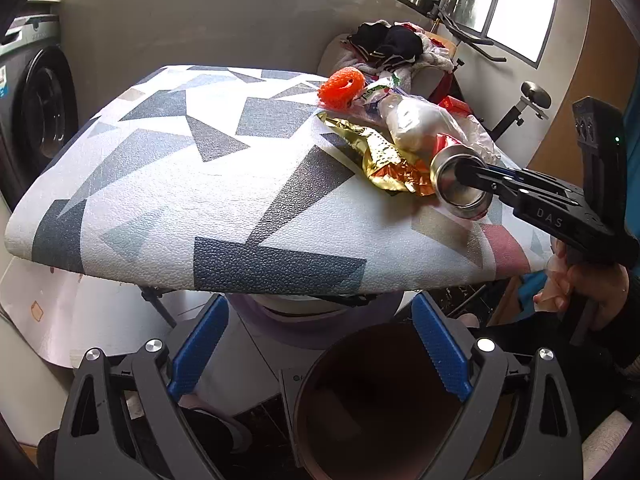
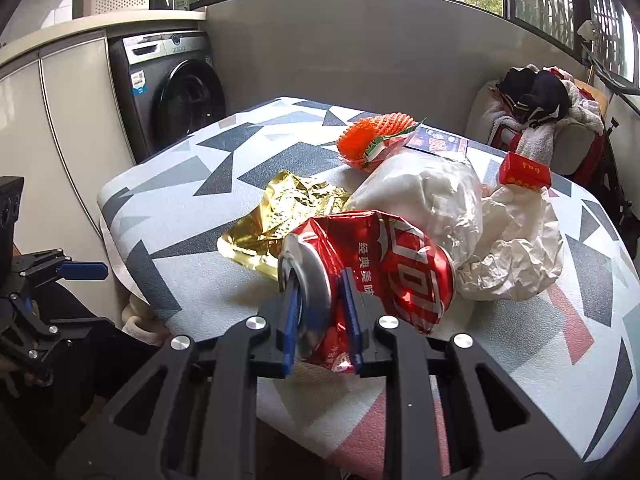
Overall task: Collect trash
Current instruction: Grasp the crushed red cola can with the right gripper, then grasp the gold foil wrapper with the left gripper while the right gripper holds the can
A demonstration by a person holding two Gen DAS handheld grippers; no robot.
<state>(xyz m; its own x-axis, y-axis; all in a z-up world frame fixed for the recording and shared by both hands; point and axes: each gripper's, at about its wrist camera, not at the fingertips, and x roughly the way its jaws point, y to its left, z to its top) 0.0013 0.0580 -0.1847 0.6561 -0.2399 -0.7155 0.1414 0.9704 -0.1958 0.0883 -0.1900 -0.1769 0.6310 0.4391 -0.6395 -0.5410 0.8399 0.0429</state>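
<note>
Right gripper [image 2: 320, 312] clamped on the rim of a crushed red can [image 2: 384, 268]: one blue pad inside the mouth, the other against the dented wall. Can tilted, near the table's [image 2: 192, 184] front edge; base hidden behind its own body. Just behind it, touching, a crumpled gold foil wrapper [image 2: 280, 208] and a white plastic bag [image 2: 432, 196], with creased white paper [image 2: 516, 256] to the right. Farther back, an orange foam net [image 2: 372, 132] partly covered by a green-edged packet, and a small red box [image 2: 524, 172] toward the right edge. Bag contents impossible to make out.

Left gripper [image 1: 320, 344] spread wide, nothing between the blue pads, held off the table's edge above a dark round bin [image 1: 380, 408], cut off by the frame's lower edge. Washing machine [image 2: 176, 84] beyond the far corner.
</note>
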